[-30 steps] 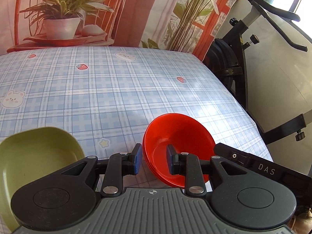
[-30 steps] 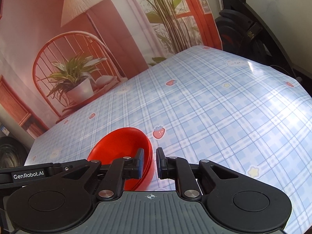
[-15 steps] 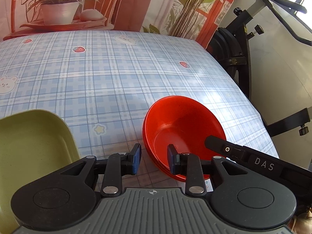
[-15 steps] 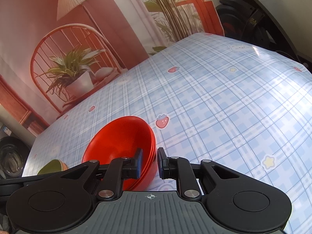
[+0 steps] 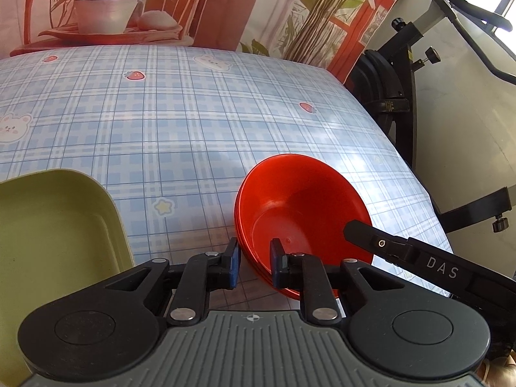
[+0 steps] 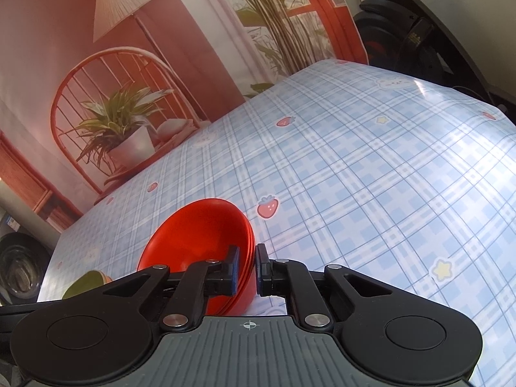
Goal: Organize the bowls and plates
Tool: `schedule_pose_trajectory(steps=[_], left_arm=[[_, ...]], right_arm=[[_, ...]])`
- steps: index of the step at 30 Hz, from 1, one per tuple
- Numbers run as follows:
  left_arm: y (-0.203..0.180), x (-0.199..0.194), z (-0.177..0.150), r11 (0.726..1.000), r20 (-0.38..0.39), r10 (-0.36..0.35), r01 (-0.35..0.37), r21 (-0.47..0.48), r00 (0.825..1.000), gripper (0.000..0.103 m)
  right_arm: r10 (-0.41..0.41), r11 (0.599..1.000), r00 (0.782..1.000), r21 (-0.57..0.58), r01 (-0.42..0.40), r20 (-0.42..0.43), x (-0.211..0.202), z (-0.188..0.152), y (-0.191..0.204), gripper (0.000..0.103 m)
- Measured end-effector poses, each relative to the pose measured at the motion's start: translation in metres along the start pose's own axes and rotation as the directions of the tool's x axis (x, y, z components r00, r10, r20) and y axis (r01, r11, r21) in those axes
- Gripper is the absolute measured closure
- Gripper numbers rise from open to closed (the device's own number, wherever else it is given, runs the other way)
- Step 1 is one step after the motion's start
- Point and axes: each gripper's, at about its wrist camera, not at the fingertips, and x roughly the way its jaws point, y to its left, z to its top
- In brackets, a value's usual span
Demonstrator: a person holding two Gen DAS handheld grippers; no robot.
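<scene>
I've got the red bowls (image 5: 303,206), a nested stack w/ several rims showing, pinched by the R gripper (image 6: 246,269): one pad inside the wall, one outside, clenched on the near rim. From the L wrist view, the R tool's black finger reaches in over the stack's right side. L gripper (image 5: 253,262) straddles the stack's near-left rim, jaws parted w/ a gap, not squeezing as far as I can tell. So the stack lies dead ahead of both tongs, touching-close; R is the one that has it. Bowls are round, so no long axis to line up; the stack looks tilted, mouth toward the L camera.

Green plate (image 5: 54,235) sits at the near left of the tabletop (image 5: 193,122), apart from the bowls, rounded-rectangle shape. I judge it's the next thing to sort.

Surface: glossy blue plaid cloth, probably slick. Far edge meets a printed backdrop; an exercise bike (image 5: 419,64) stands off the right edge.
</scene>
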Motion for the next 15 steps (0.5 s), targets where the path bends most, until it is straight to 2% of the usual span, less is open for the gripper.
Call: schedule_pose_trajectory(steps=[5, 9, 15], left_arm=[[-0.002, -0.012, 0.005, 1.000, 0.016, 0.004, -0.004, -0.001, 1.000, 0.083], [-0.001, -0.030, 0.011, 1.000, 0.067, 0.005, -0.004, -0.007, 0.998, 0.083], [0.012, -0.066, 0.016, 1.000, 0.138, 0.006, -0.004, -0.015, 0.990, 0.083]], right_arm=[[0.002, 1.000, 1.000, 0.014, -0.002, 0.007, -0.006, 0.003, 0.006, 0.095], [0.013, 0.999, 1.000, 0.031, -0.013, 0.004, -0.012, 0.011, 0.016, 0.095], [0.030, 0.999, 0.999, -0.031, -0.029, 0.032, -0.024, 0.018, 0.051, 0.095]])
